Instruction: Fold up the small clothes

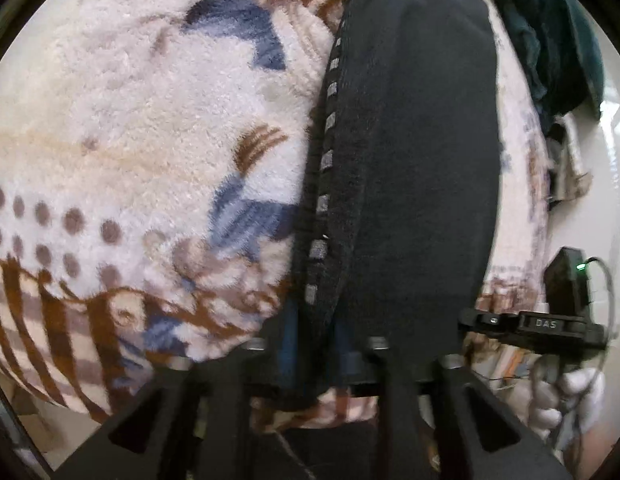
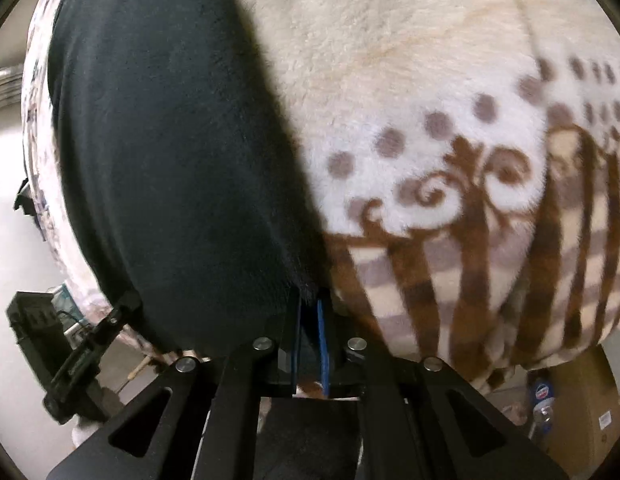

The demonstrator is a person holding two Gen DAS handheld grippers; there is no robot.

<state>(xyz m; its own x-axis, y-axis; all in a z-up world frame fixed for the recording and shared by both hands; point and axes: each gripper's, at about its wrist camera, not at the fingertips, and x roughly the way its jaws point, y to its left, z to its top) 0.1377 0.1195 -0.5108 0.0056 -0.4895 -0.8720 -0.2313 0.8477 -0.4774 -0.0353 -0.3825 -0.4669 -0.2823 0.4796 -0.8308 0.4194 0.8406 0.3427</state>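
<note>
A black garment (image 1: 414,152), edged with a row of grey squares (image 1: 328,148), lies stretched over a fleece blanket (image 1: 141,112) patterned in cream, brown and blue. My left gripper (image 1: 316,320) sits at its near banded edge. The blue pads stand apart with the cloth loose between them. In the right wrist view the same black garment (image 2: 169,152) covers the left half of the blanket (image 2: 430,80). My right gripper (image 2: 310,308) is shut on the garment's near corner, its pads almost touching. The right gripper's body (image 1: 530,324) shows low at the right of the left wrist view.
A heap of dark teal clothes (image 1: 558,32) lies past the blanket's far right edge. A white-gloved hand (image 1: 558,400) holds the right gripper. Below the blanket's near edge stand a cardboard box (image 2: 586,420), a bottle (image 2: 544,396) and a black case (image 2: 33,320).
</note>
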